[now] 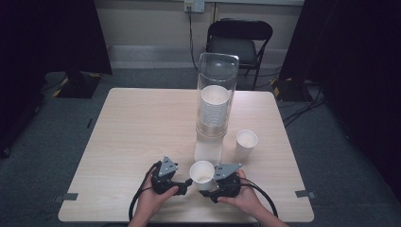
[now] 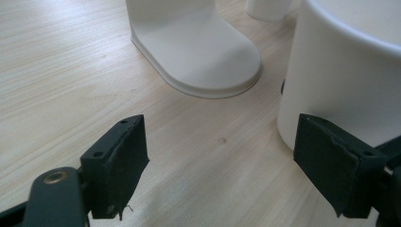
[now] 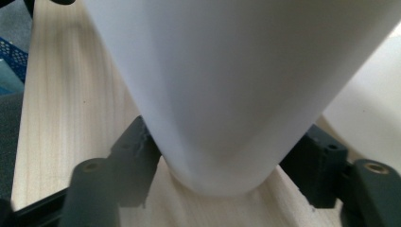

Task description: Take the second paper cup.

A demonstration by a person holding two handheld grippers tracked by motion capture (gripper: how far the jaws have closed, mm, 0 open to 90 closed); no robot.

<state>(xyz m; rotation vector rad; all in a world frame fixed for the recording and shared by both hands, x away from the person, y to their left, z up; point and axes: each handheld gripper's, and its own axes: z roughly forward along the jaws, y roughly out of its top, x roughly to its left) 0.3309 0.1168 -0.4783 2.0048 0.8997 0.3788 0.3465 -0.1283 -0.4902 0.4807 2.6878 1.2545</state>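
Nearest the camera: a person's two hands at the near edge of the bench (image 1: pixel 132 123), each holding a tool, with a white paper cup (image 1: pixel 202 174) standing between them.
Right tool (image 1: pixel 213 180): its jaws sit either side of the cup's base, seen close in the right gripper view, where the cup (image 3: pixel 227 94) towers up from between them. The pads lie right against the cup wall; I judge this a light clamp on the cup, though the contact itself is blurred.
Left tool (image 1: pixel 187 181): jaws wide apart and holding nothing; in the left gripper view the cup (image 2: pixel 350 80) stands just off its right jaw, not between the two.
Cup's place: upright on the bench, mouth up, long axis vertical, just in front of the dispenser foot (image 2: pixel 198 52).
Key relation: the cup lies to the right of the left tool and to the left of the right tool; the right hand is the one already around it.
Farther off: clear dispenser tube (image 1: pixel 216 94) holding a cup stack (image 1: pixel 213 106); a second cup (image 1: pixel 246 143) stands right of it, well apart from both tools.
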